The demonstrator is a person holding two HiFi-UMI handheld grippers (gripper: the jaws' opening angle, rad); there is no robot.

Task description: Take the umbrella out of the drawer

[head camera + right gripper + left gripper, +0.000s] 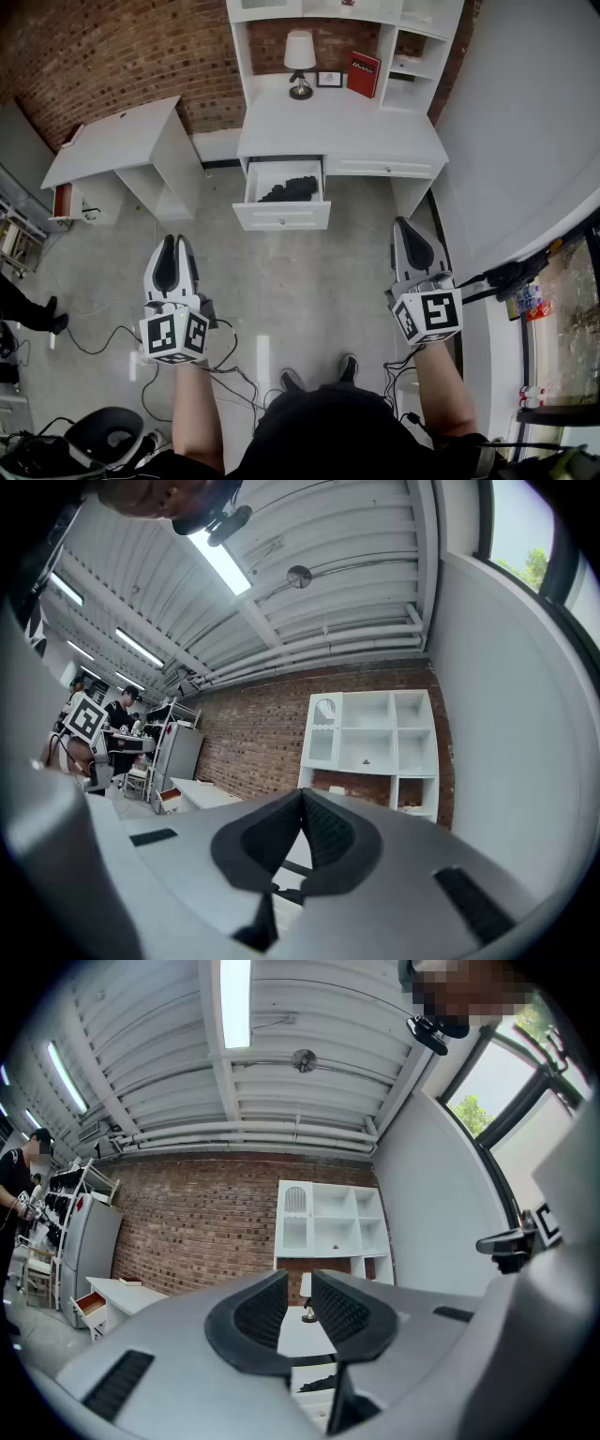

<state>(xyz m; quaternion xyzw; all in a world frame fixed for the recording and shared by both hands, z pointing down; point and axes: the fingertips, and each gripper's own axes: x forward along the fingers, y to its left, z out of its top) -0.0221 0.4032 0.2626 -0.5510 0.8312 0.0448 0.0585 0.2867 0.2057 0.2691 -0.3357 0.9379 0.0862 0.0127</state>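
Observation:
A black folded umbrella (289, 190) lies in the pulled-out drawer (281, 217) of the white desk (347, 127). Both grippers hang over the floor, well short of the drawer and pointing toward it. My left gripper (174, 241) is at the lower left, its jaws a little apart with nothing between them. In the left gripper view the umbrella (317, 1385) shows below the left gripper (300, 1281), far off. My right gripper (406, 225) is at the lower right; in its own view the right gripper (302, 794) has its tips together and is empty.
On the desk stand a lamp (300, 61), a small frame (329, 80) and a red book (364, 73), under a white hutch. A second white desk (122, 141) is at the left. Cables (103, 342) cross the floor, a chair (103, 436) is at the lower left, and a white wall (525, 122) runs on the right.

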